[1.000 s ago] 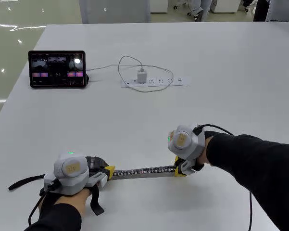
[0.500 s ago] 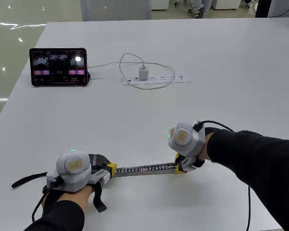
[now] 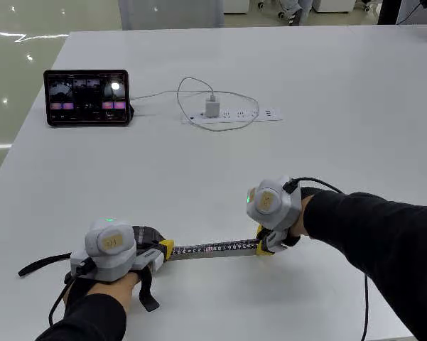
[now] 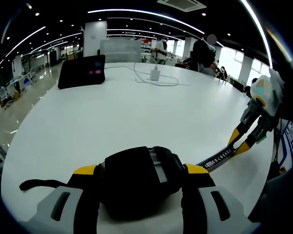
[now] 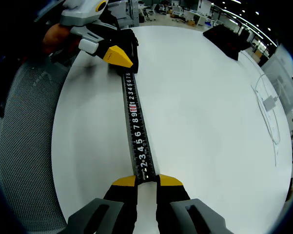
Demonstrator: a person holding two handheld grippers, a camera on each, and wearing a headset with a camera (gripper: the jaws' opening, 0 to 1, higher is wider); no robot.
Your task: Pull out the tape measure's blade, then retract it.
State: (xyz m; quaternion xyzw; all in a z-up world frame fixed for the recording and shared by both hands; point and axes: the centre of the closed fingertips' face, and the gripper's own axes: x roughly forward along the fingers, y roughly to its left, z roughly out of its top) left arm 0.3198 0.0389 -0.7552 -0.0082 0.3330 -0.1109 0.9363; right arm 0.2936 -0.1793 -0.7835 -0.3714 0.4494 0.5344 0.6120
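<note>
Black plastic tape-measure case [image 4: 136, 187] sat clamped between my left gripper [image 4: 141, 169] jaws on the white table [image 3: 327, 78]. My right gripper [image 5: 147, 181] jaws pinched its numbered metal blade [image 5: 135, 131], stretched flat between both.

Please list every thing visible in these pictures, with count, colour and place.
table: 1, white, under everything.
tablet: 1, black, far left.
power strip: 1, white, far middle.
charger with cable: 1, white, on power strip.
tape measure case: 1, black, near left.
blade: 1, pale, drawn out to the right of case.
left tongs: 1, yellow-tipped, shut on case.
right tongs: 1, yellow-tipped, shut on blade end.
sleeves: 2, black, near edge.
</note>
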